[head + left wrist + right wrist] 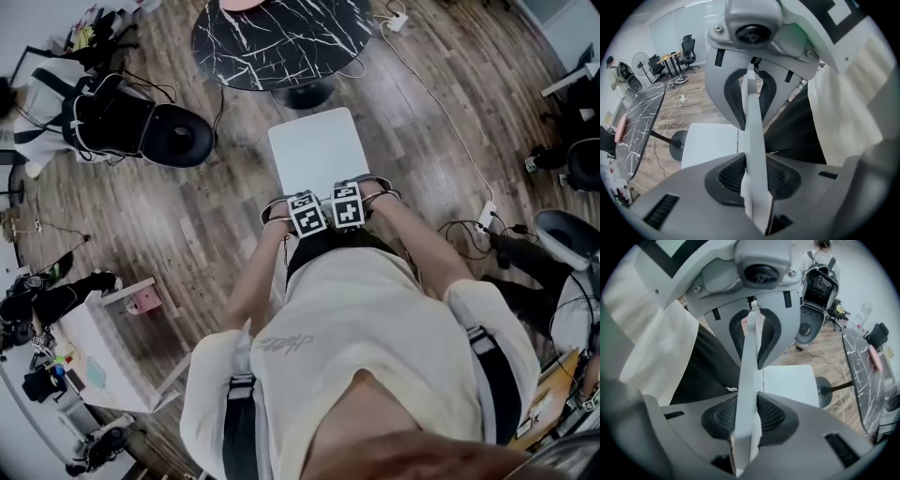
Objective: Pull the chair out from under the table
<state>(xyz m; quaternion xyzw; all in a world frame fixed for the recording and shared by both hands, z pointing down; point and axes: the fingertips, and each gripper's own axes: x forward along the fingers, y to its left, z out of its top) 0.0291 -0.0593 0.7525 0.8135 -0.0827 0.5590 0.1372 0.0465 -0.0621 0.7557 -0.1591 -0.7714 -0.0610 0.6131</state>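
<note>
- Left gripper [306, 212] and right gripper [347, 203] were both clamped on the backrest [753, 136], side by side, likely for a straight, even pull.
- The chair [317, 150] stood just beside the table [281, 42], its seat out from under it.

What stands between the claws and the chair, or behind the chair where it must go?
Nothing stands between them: the left claw and the right claw both clamp the back edge of the white chair. Behind the chair stand only the person's legs.
</note>
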